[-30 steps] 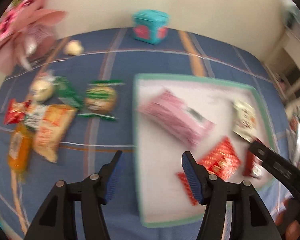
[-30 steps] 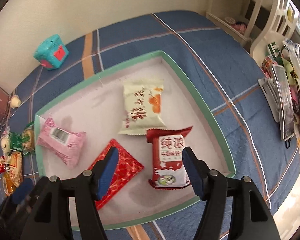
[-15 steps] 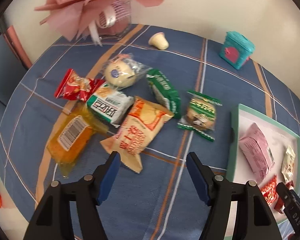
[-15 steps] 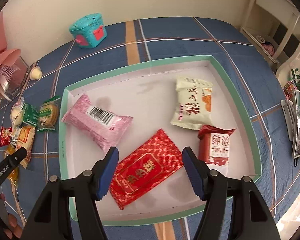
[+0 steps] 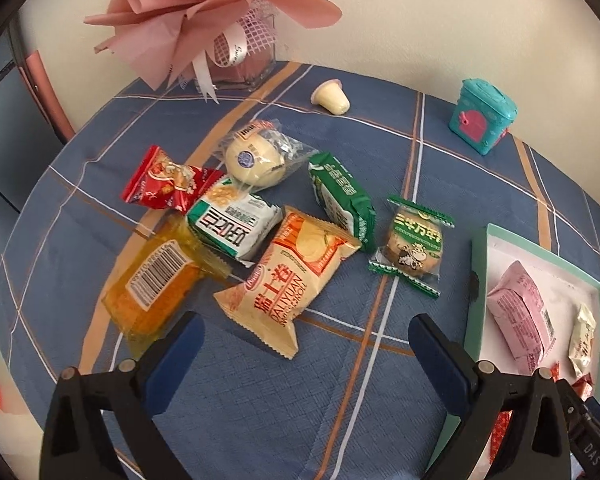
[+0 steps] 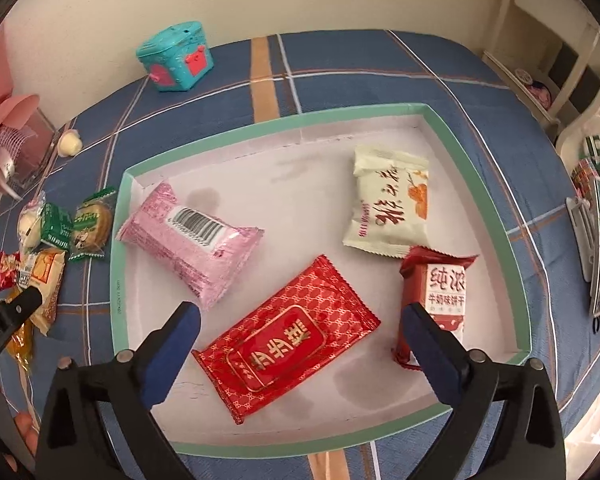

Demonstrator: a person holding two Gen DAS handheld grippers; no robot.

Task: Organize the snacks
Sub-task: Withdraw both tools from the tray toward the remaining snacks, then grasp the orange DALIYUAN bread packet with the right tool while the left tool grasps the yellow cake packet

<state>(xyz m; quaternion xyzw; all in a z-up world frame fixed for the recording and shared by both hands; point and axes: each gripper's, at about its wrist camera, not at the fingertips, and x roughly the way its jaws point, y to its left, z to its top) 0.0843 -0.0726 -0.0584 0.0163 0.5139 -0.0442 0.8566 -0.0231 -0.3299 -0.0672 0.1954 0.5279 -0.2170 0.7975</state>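
Swinging off the tray, our left gripper (image 5: 304, 344) came over the loose snacks (image 5: 260, 216) on the bench (image 5: 460, 168), jaws opening and empty. Our right gripper (image 6: 300, 336) hung over the tray (image 6: 120, 280), jaws opening astride the red packet (image 6: 288, 340), not touching.

Black fingers (image 5: 456, 364), blue pads, silver screws.

Left gripper (image 5: 304, 344) is swinging off the tray (image 5: 478, 280) to above the loose snack pile, cream packet (image 5: 288, 280) just ahead, jaws opening, nothing between. Right gripper (image 6: 298, 338) jaws opening too, red packet (image 6: 288, 336) now sitting below them.
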